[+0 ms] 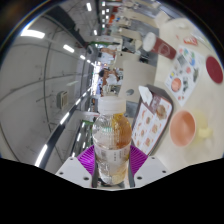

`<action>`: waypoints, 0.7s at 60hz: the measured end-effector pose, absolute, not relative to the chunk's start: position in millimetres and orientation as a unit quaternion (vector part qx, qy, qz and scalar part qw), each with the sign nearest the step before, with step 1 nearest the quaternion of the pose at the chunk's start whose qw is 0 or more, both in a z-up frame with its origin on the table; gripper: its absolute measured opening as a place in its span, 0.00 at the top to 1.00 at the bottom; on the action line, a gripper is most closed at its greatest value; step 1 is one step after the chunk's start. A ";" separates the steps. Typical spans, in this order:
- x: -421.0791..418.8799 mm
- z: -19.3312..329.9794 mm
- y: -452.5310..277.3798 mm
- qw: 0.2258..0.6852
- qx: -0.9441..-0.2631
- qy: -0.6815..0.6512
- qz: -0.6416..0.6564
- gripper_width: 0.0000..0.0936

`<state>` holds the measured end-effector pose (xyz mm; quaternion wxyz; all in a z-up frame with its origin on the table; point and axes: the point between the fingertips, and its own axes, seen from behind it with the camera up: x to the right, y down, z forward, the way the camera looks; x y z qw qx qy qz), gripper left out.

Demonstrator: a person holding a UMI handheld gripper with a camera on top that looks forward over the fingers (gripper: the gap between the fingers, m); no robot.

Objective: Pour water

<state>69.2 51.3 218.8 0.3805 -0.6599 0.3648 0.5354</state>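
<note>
Gripper point(112, 168) pinches a clear bottle point(111, 148), view tilted hard; orange bowl point(182, 126) and carton point(152, 122) just beyond on table point(190, 95).

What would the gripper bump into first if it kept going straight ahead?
Nothing new at first: the gripper already holds a clear bottle between its fingers. Beyond it, probably the patterned box, though depth is unclear.
</note>
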 end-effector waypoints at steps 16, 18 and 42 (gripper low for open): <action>191.7 294.8 61.6 0.608 -0.738 0.139 0.259 0.56; 213.7 292.6 62.2 0.623 -0.740 0.122 0.222 0.56; 359.5 128.2 36.6 0.591 -0.806 0.034 -0.020 0.56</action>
